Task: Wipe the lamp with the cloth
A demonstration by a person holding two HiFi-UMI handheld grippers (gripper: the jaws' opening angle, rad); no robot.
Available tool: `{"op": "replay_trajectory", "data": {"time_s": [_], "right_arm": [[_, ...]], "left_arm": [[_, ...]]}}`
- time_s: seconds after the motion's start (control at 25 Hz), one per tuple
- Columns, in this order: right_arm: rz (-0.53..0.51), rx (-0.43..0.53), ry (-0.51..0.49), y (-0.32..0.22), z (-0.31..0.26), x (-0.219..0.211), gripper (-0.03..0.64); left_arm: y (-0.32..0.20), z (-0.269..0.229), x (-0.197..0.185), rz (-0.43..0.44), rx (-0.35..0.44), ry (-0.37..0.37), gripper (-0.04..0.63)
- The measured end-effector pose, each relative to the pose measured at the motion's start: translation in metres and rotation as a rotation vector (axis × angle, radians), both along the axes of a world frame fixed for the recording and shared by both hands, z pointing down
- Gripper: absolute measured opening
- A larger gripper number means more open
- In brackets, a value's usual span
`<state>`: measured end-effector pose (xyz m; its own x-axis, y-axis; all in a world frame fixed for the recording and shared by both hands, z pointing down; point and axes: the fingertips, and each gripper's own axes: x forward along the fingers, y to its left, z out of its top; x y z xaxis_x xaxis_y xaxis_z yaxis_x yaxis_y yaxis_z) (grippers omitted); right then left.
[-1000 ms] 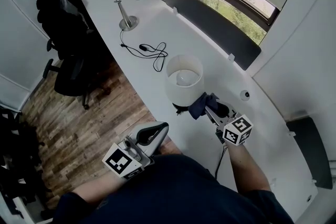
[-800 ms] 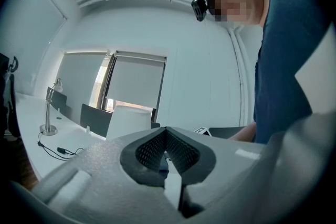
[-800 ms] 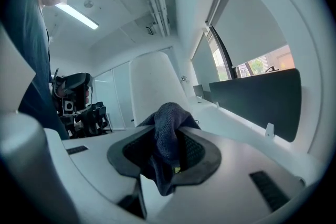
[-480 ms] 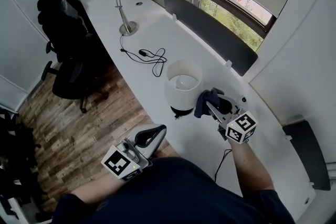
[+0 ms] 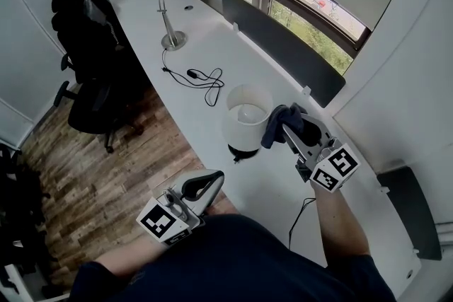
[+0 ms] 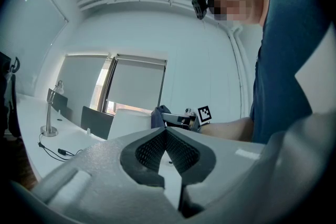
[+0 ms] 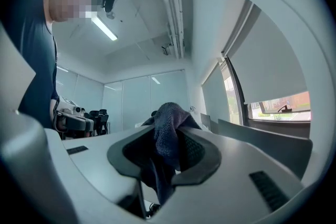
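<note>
Right claw (image 5: pixel 287 129), seen from the head view, grips the dark cloth (image 5: pixel 272 129); the white lamp (image 5: pixel 244 113) stands on the bench (image 5: pixel 212 46) just beyond its tip. Left claw (image 5: pixel 218 177) hangs well behind, near the person's body. Left gripper view: jaws meet, nothing between them. Right gripper view: jaws clamp the cloth.

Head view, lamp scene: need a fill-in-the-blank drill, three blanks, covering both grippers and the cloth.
1. The right gripper holds the cloth beside the white ___ of the lamp.
2. The left gripper is ___, with nothing in it.
3. The cloth's colour is dark ___.
Missing words: shade; shut; blue.
</note>
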<state>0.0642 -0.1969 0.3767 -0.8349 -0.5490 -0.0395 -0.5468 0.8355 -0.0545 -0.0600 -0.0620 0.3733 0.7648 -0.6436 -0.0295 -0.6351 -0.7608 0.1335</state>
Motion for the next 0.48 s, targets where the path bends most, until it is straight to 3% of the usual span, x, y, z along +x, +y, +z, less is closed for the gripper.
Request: {"op": "replay_trajectory", "data": {"time_s": [0.24, 0.32, 0.48], "right_arm": [[-0.009, 0.049, -0.018, -0.002, -0.022, 0.0, 0.118], [-0.002, 0.036, -0.02, -0.007, -0.014, 0.003, 0.117], [0.03, -0.023, -0.014, -0.018, 0.017, 0.011, 0.118]], "left_arm": [[0.001, 0.004, 0.0, -0.004, -0.003, -0.003, 0.006], [0.0, 0.0, 0.002, -0.002, 0.017, 0.019, 0.006], [-0.001, 0.013, -0.002, -0.017, -0.034, -0.025, 0.006]]}}
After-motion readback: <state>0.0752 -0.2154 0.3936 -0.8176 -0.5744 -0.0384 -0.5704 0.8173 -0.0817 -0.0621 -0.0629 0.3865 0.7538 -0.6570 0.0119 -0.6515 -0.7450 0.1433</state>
